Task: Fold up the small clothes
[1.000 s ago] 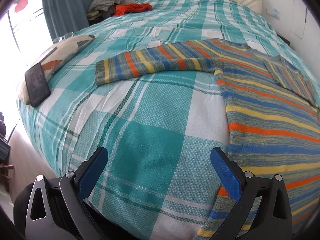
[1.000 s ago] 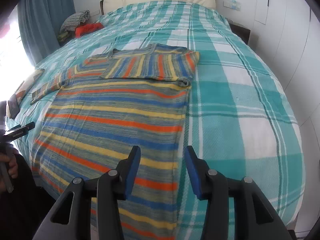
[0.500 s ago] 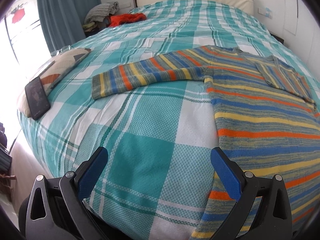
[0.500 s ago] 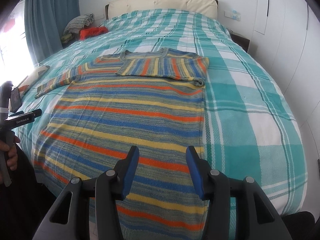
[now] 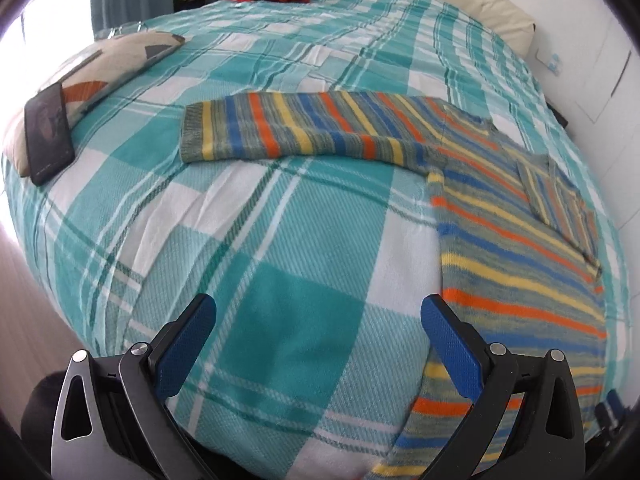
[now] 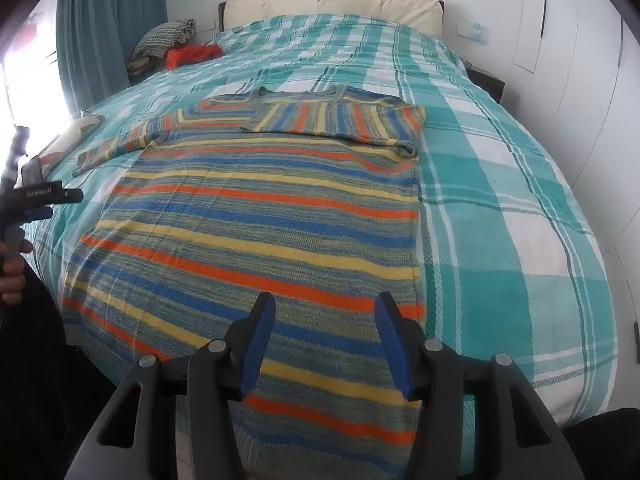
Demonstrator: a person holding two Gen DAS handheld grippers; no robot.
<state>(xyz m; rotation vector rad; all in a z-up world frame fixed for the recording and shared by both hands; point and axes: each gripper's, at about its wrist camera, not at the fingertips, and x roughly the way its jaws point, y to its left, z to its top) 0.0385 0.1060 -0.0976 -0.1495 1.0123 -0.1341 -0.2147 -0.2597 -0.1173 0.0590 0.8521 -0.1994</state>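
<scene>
I see a striped sweater (image 6: 256, 232) flat on the bed (image 6: 500, 208), one sleeve folded over its chest. Beside the sweater's other sleeve lies a pillow (image 5: 100, 68) with a phone (image 5: 48, 132). My left gripper (image 5: 318, 324) is wide open, empty. My right gripper (image 6: 326, 336) has just opened more, holding nothing, and now sits nearer the sweater's middle.

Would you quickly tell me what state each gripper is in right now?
Left gripper: open wide, holding nothing, above the checked bedspread.
Right gripper: open, jaws have just been opening, nothing between them, above the striped sweater.
</scene>
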